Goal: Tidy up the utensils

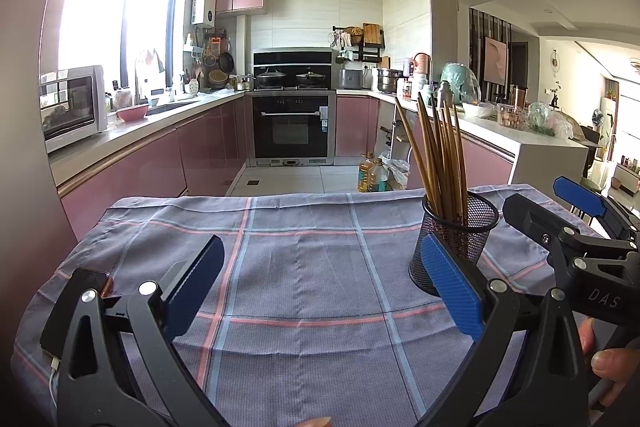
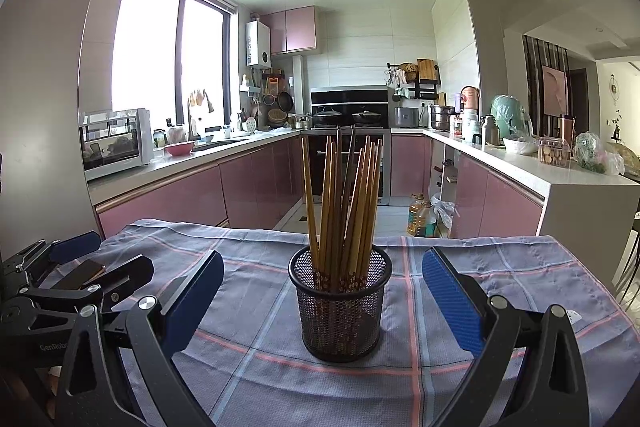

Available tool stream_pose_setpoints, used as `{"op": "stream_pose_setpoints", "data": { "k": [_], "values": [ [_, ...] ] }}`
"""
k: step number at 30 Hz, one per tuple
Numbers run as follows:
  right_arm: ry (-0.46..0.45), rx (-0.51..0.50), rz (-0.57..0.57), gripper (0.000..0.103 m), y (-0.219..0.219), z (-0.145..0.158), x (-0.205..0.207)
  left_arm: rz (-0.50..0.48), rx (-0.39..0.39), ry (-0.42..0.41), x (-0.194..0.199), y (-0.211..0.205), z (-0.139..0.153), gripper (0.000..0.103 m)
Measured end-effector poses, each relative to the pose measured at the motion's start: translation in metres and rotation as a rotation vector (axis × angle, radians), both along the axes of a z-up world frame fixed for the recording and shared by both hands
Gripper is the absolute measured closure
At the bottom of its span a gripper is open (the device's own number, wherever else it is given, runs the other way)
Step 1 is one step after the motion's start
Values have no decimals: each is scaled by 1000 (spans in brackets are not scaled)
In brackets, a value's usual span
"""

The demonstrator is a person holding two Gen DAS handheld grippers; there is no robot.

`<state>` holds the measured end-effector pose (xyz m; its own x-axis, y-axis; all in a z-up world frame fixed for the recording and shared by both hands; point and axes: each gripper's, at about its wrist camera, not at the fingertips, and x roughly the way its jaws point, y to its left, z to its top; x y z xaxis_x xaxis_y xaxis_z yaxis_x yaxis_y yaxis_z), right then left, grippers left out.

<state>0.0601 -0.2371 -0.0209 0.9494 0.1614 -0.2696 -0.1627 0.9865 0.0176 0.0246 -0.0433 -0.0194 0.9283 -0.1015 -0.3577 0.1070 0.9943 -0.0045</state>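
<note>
A black mesh cup (image 2: 340, 311) stands upright on the plaid cloth (image 2: 500, 267), holding several brown chopsticks (image 2: 344, 211) that fan upward. My right gripper (image 2: 322, 291) is open and empty, its blue pads on either side of the cup without touching it. In the left wrist view the cup (image 1: 456, 243) stands at the right, just behind my left gripper's right pad, with the chopsticks (image 1: 440, 163) leaning left. My left gripper (image 1: 324, 283) is open and empty over bare cloth. The right gripper (image 1: 576, 223) shows at the right edge, and the left gripper (image 2: 76, 267) at the left edge of the right wrist view.
A phone (image 1: 76, 307) with a white cable lies on the cloth (image 1: 304, 267) at the left edge of the table, also visible in the right wrist view (image 2: 86, 273). Behind the table are pink kitchen cabinets, an oven (image 1: 292, 125) and oil bottles (image 1: 372, 175) on the floor.
</note>
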Motion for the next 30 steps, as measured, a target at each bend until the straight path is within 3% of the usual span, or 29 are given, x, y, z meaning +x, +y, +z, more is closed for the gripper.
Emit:
{"op": "stream_pose_setpoints", "data": {
  "k": [30],
  "values": [
    [-4, 4, -5, 7, 0, -1, 0, -1, -2, 1, -2, -1, 0, 6]
  ]
}}
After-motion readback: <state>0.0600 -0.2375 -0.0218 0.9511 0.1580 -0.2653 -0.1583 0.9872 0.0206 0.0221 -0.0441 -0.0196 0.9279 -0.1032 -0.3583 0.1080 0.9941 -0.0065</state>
